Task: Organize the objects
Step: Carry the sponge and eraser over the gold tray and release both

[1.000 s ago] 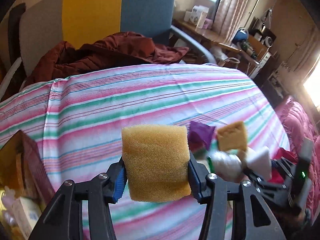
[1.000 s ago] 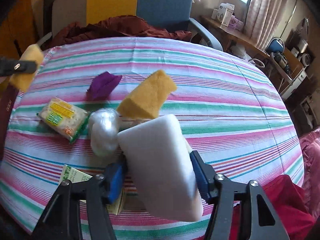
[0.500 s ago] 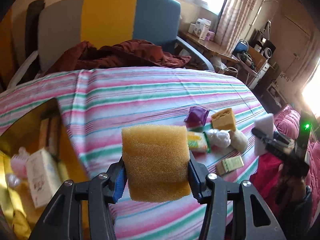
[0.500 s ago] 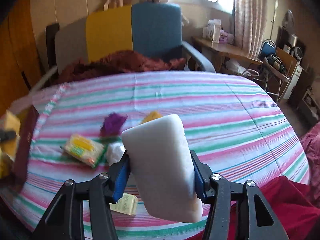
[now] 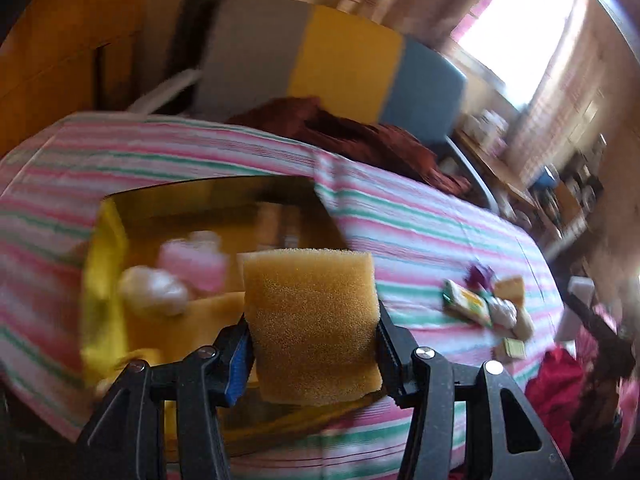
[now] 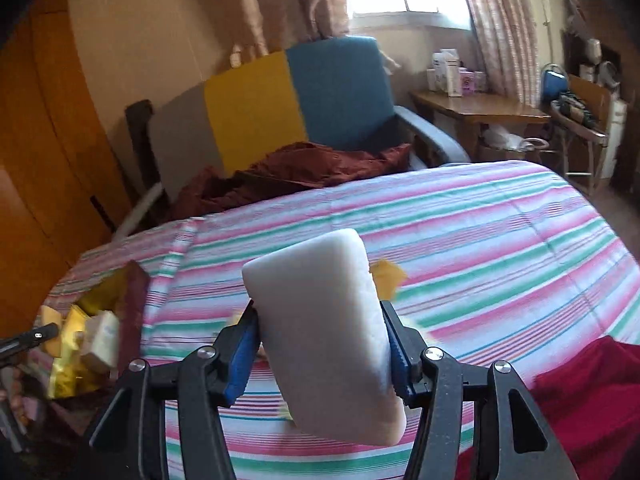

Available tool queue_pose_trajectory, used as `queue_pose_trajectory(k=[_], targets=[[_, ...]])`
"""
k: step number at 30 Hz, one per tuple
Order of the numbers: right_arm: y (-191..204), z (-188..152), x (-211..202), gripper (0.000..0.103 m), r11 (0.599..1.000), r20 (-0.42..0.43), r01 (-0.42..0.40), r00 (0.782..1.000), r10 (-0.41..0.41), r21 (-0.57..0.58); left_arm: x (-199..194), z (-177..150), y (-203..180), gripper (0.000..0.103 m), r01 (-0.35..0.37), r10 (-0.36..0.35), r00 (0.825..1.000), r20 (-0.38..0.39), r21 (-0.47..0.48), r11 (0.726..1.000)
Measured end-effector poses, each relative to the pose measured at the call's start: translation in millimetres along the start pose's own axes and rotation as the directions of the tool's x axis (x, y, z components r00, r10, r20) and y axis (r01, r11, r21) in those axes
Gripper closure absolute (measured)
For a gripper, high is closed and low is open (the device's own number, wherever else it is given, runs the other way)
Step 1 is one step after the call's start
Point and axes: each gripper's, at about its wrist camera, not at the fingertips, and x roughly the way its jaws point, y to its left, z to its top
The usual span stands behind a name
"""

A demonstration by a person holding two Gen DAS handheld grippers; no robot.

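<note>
We are holding a yellow sponge in our left hand-held gripper; both pads are pressing on its sides, so this gripper is clenched on it. The sponge is hanging in the air in front of an open box that is sitting on the striped cloth of the counter. Inside the box we are seeing a pink packet and a white bundle, both blurred.

Our right hand-held gripper is grasping a white sponge, tilted, above the same cloth. Its jaws have just been closing and opening a little around the sponge, which is staying between the pads.

Further right on the cloth, a small group of things is lying close together: a green-yellow packet, a purple thing and another yellow sponge. A brown garment is lying on the chair behind the counter.
</note>
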Motion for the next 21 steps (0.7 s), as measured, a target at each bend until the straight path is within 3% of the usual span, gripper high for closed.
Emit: queue_pose_trajectory(k=[4,11,15,21], targets=[[49.0,-1.9,1.6,0.046,0.993,-0.018,-0.106,0.994,0.105,-0.051,-22.6,-1.0,47.7,0.05,-0.047,0.053,0.997,0.052,-0.111,0.993],[154.9,-15.2,24.1,0.045,0.931,-0.13,-0.307,0.949,0.286,-0.195,-56.4,-13.4,113.4,0.05,-0.089,0.12,0.987,0.111,-0.247,0.965],[209.3,-29.1,39.5,0.045,0.88,-0.21,-0.412,0.906,0.367,-0.237,-60.9,-19.7,125.0,0.05,-0.075,0.11,0.987,0.12,-0.268,0.961],[271.0,-49.5,60.3,0.045,0.822,-0.296,-0.485,0.866,0.403,-0.297,-57.8,-26.4,129.6,0.05,-0.035,0.07,0.99,0.118,-0.275,0.961]])
